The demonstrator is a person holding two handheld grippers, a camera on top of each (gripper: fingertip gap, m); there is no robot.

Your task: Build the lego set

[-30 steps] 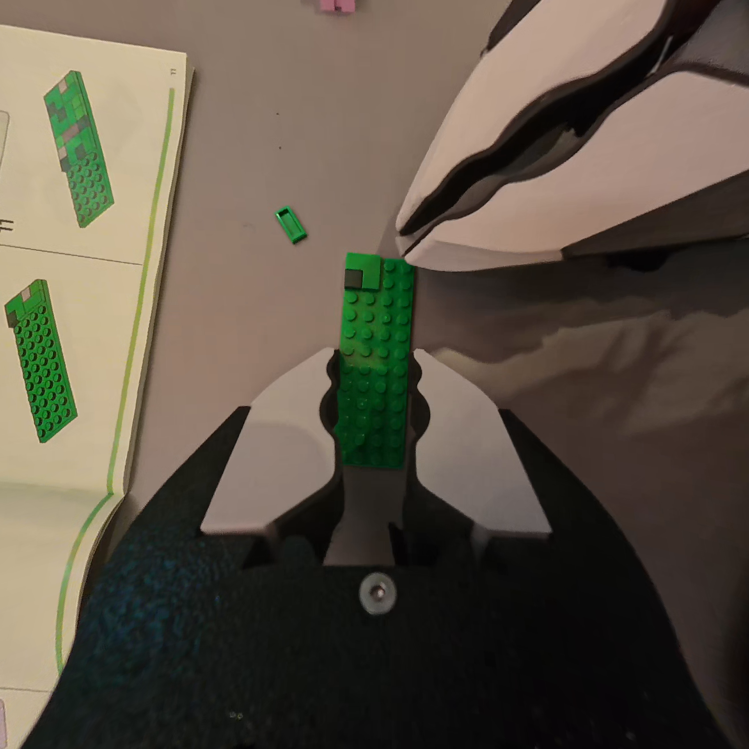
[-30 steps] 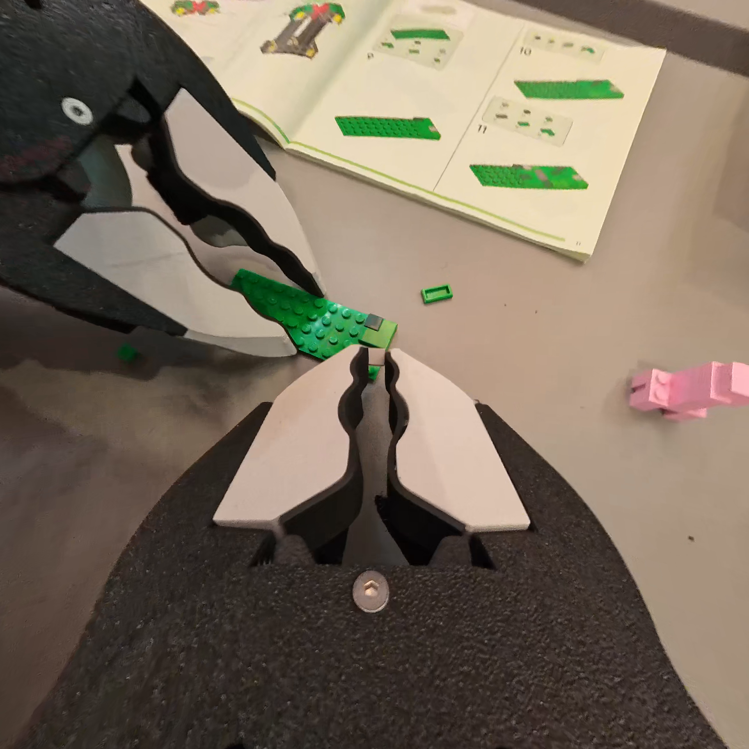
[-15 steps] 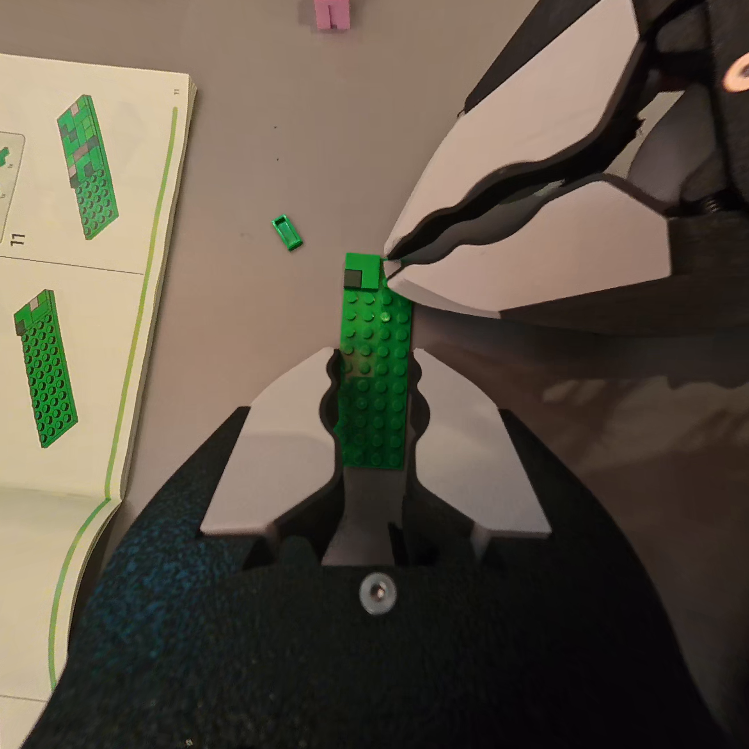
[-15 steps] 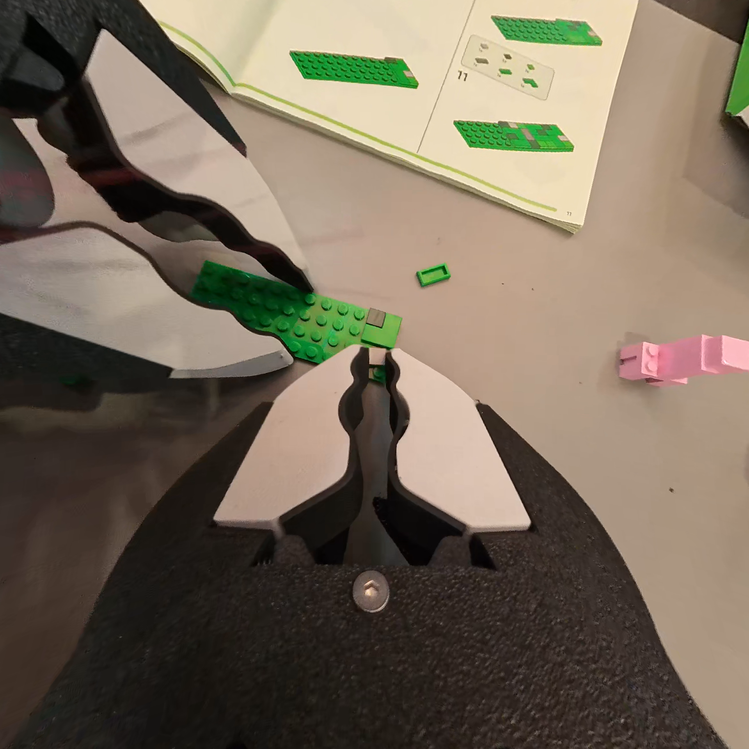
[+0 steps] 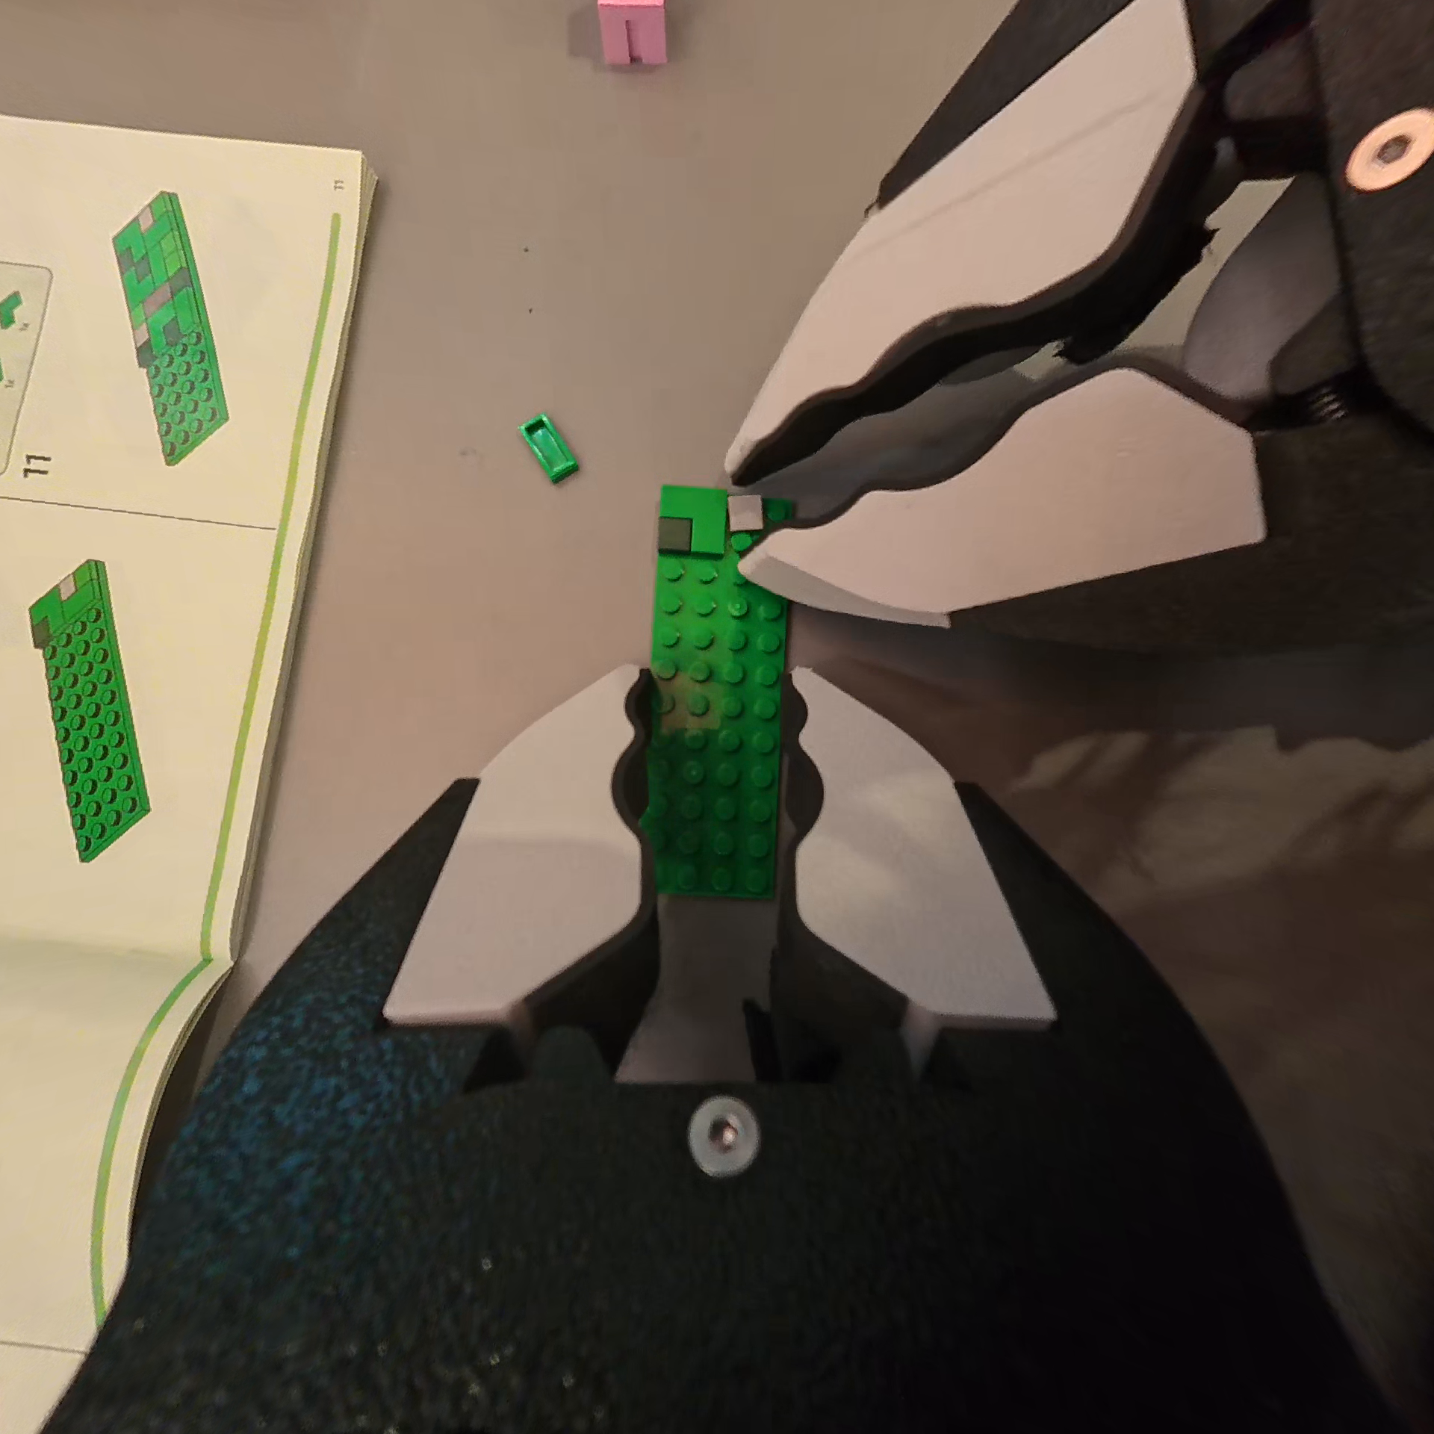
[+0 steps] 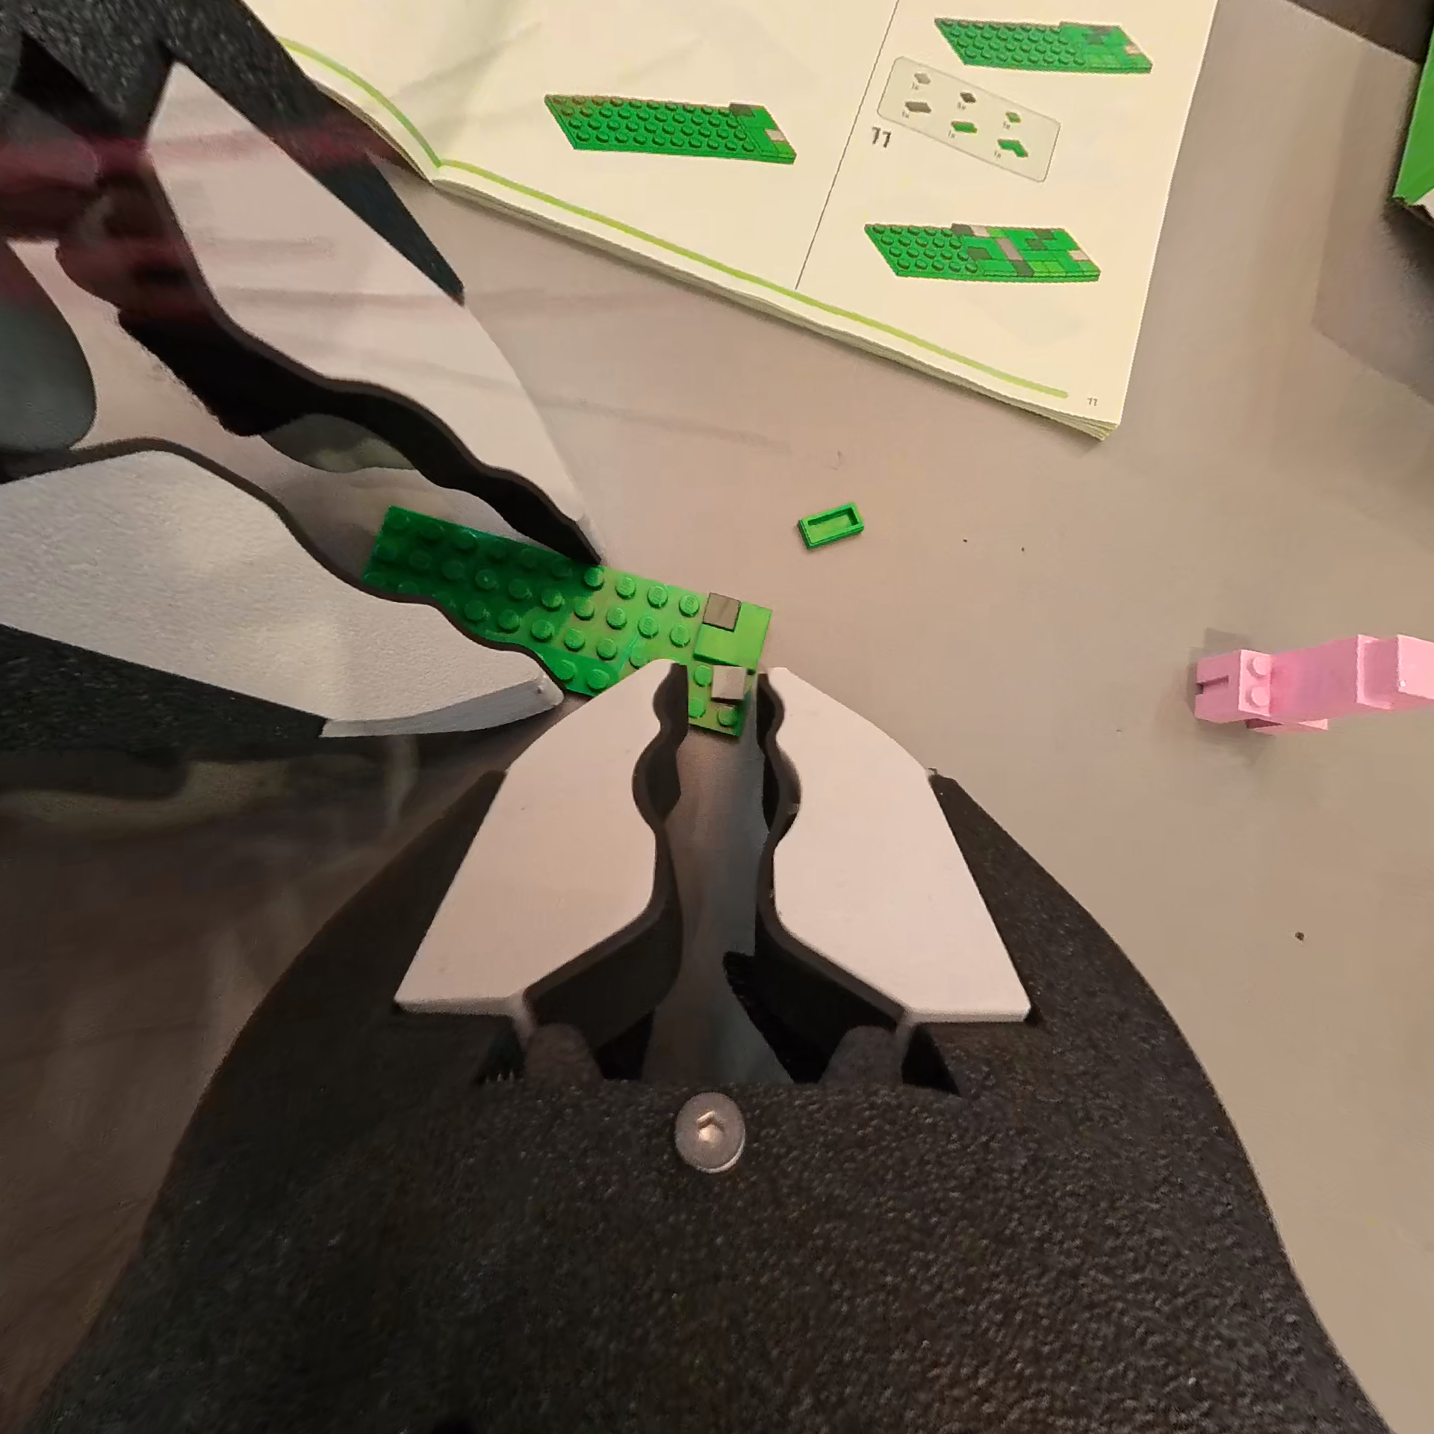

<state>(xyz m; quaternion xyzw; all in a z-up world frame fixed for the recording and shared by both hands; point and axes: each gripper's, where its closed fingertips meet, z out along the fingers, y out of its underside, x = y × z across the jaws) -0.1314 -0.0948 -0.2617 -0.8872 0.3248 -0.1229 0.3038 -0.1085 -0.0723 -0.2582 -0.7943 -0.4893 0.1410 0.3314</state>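
I clamp green plate in left gripper against grey table, steadying it for pressing; right gripper fingers slightly parted around light grey tile, seated at plate's far-right corner

My grey table carries the green studded plate, a small green tile, the open instruction booklet and a pink brick build.
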